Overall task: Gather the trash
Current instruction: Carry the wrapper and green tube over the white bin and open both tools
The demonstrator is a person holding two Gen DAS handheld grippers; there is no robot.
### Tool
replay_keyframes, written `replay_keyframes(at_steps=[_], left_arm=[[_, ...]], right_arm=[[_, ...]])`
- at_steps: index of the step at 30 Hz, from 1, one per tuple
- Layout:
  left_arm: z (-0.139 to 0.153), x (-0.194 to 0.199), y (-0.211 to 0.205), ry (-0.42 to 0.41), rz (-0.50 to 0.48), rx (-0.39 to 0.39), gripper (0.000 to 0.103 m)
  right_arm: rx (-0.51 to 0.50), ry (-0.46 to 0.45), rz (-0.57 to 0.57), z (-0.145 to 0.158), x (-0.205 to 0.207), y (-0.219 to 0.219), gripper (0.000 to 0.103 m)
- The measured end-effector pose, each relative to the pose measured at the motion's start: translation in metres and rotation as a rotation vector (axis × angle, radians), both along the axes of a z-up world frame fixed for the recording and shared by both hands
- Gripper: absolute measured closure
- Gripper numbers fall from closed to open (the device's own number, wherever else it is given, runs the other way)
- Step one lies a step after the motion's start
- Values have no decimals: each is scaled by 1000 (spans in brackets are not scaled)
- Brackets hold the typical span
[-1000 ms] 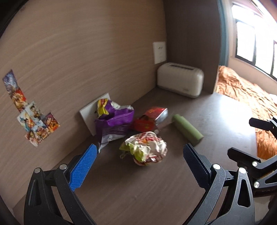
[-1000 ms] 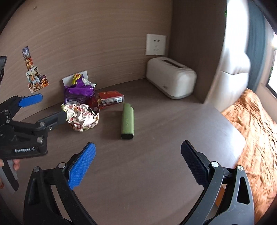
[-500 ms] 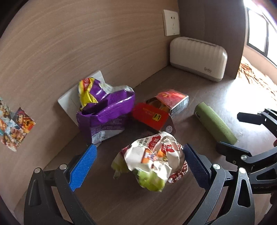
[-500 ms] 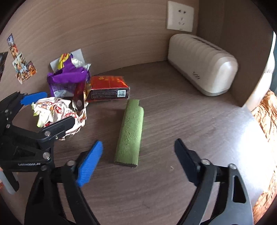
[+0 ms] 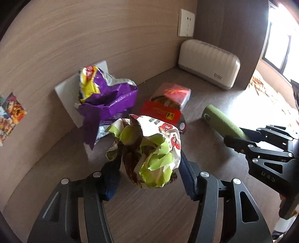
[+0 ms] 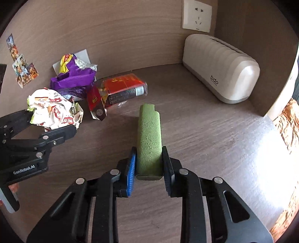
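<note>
A crumpled ball of glossy wrapper (image 5: 149,153), white and lime green with red printed characters, is clamped between the blue ribbed pads of the left gripper (image 5: 149,168), just in front of the other litter on the wood-grain table (image 6: 205,130). A green case (image 6: 149,142) with a fuzzy, felt-like surface and a flat grey end is pinched at its near end between the closed-in fingers of the right gripper (image 6: 149,164); it points away toward the back wall. Behind the wrapper, a torn purple and yellow foil snack bag (image 5: 106,101) is propped against a white square panel (image 5: 69,93), and a red box (image 5: 166,102) in clear, shiny film lies beside it with its flap open. A cream, ribbed plastic dispenser (image 6: 220,69) with rounded corners is set in the corner, and the lettering "bdo" is printed on its end. A white wall socket (image 6: 197,16) is mounted above it. "GenRobot.AI" is printed on the black body of the left gripper. Colourful stickers (image 6: 22,65) are stuck to the wall.
</note>
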State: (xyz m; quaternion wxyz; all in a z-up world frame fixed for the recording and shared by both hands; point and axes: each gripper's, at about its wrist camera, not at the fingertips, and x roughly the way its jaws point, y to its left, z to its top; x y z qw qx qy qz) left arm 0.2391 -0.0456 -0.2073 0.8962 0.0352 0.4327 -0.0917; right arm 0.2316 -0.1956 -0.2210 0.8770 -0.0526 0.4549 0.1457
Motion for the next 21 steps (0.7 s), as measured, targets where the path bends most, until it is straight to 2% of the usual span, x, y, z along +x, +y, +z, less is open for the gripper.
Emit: replay_keyframes(at_steps=[7,15,21], left_arm=[[21,-26,14,-29,-23,-44,48],[46,-80,10,-71,-97,-18,48],[63,-107,-5,-103,-173,-27,48]], right_arm=[[2,-32,-13,23,-29,1,76],[-16,-91,-54,46,-56,5,76],[5,-100,-137,61,-102,-2,76]])
